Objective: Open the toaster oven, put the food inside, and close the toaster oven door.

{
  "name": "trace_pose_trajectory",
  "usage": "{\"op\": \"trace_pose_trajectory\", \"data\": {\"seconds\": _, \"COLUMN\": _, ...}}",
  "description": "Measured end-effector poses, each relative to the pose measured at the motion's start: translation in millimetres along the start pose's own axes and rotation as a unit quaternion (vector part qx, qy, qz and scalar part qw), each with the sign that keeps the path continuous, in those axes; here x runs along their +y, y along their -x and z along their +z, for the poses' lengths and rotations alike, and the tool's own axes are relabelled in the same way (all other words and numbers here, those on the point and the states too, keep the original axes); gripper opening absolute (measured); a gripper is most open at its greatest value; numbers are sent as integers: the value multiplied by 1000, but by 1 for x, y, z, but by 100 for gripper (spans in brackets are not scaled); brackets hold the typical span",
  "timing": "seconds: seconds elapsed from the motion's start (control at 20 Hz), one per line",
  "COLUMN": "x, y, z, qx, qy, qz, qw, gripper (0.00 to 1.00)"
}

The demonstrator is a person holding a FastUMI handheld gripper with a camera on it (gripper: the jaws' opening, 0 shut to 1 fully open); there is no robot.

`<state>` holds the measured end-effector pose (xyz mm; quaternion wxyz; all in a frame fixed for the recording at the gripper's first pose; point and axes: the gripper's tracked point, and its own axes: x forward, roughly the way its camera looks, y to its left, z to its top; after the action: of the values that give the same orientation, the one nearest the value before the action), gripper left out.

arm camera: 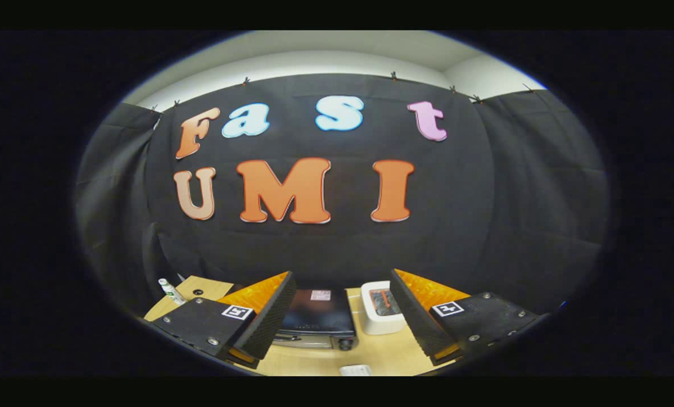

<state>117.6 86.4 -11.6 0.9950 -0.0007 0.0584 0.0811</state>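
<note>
Tongs [339, 316] wide open, holding nothing | toaster oven [316, 319] between fingers, door closed

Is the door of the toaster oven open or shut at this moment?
Shut: the toaster oven on the table shows its door upright against the front. The claw is open, high above it, holding nothing.

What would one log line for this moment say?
jaws: open, empty, held high | black toaster oven: ahead, door shut | food in white box: right of oven | stage: approach
</note>
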Motion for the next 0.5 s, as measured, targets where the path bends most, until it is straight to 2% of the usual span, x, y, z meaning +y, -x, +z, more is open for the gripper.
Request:
{"op": "trace_pose_trajectory", "data": {"seconds": 0.2, "x": -22, "y": 31, "z": 44, "qx": -42, "qy": -12, "qz": 10, "qw": 999, "gripper": 99}}
{"op": "trace_pose_trajectory", "data": {"seconds": 0.5, "x": -55, "y": 72, "z": 35, "qx": -49, "qy": -3, "qz": -7, "qw": 999, "gripper": 99}}
